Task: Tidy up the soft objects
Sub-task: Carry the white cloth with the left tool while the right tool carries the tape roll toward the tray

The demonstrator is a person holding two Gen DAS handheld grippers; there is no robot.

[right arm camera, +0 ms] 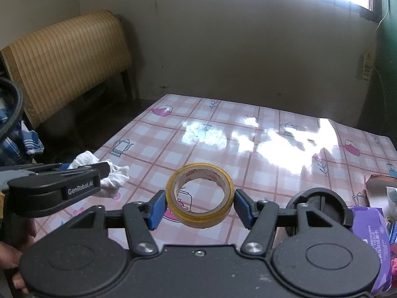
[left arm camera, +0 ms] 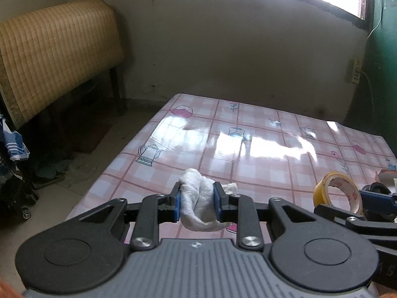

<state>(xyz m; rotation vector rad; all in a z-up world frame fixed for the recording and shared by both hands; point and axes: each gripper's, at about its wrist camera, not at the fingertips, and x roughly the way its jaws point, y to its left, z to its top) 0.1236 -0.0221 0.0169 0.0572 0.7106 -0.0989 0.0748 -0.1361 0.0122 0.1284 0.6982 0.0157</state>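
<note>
White cloth is pinched between the left gripper pads, raised over the near table edge. Yellow tape roll is clamped by the right gripper. Pink checked tablecloth is glossy; woven mat is draped at left.

Desk cloth is glossy pink-and-white check with little teapot and flower doodles. Crumpled rag is white, tape roll yellow with red print, fingers blue on black arms, mat upper left is straw-tan.
</note>
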